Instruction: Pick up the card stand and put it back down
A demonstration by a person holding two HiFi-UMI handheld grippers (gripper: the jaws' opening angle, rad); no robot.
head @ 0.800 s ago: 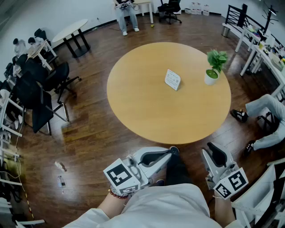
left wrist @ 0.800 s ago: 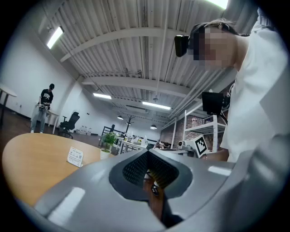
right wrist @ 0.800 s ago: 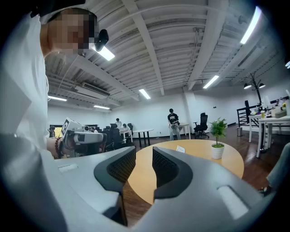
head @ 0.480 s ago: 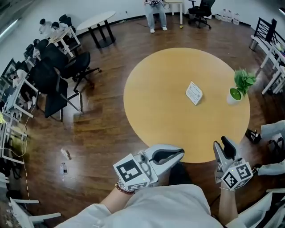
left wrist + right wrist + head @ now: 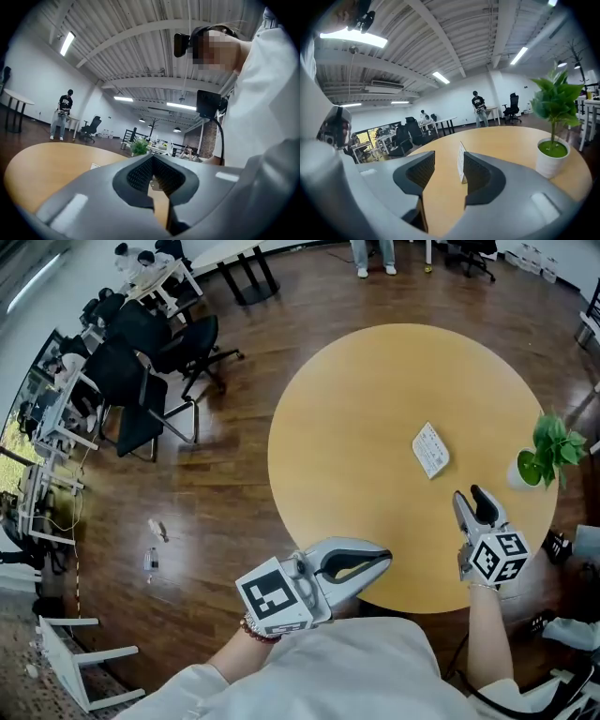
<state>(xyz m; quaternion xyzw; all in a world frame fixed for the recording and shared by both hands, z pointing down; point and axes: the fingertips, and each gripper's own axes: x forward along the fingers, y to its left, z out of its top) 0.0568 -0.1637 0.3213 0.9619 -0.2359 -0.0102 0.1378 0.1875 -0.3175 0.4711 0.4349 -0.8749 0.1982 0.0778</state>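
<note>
The white card stand [image 5: 430, 449] stands upright on the round wooden table [image 5: 356, 418], right of its middle. My right gripper [image 5: 471, 498] hovers over the table's near right part, a short way in front of the stand, and points at it. Its jaws are open with nothing between them. In the right gripper view the card stand [image 5: 461, 161] shows edge-on just beyond the gripper [image 5: 448, 161]. My left gripper [image 5: 382, 557] is at the table's near edge, shut and empty. In the left gripper view the gripper [image 5: 152, 159] has its pads together, and the card stand [image 5: 95, 165] is small and far off.
A potted plant [image 5: 548, 448] in a white pot stands on the table right of the card stand, close to my right gripper. Black office chairs [image 5: 141, 362] and desks fill the floor at left. A bottle [image 5: 152, 559] lies on the floor.
My right gripper has come forward from beside the table's near edge to over the tabletop, closer to the card stand. The left gripper stays at the near edge. The head view has shifted.
</note>
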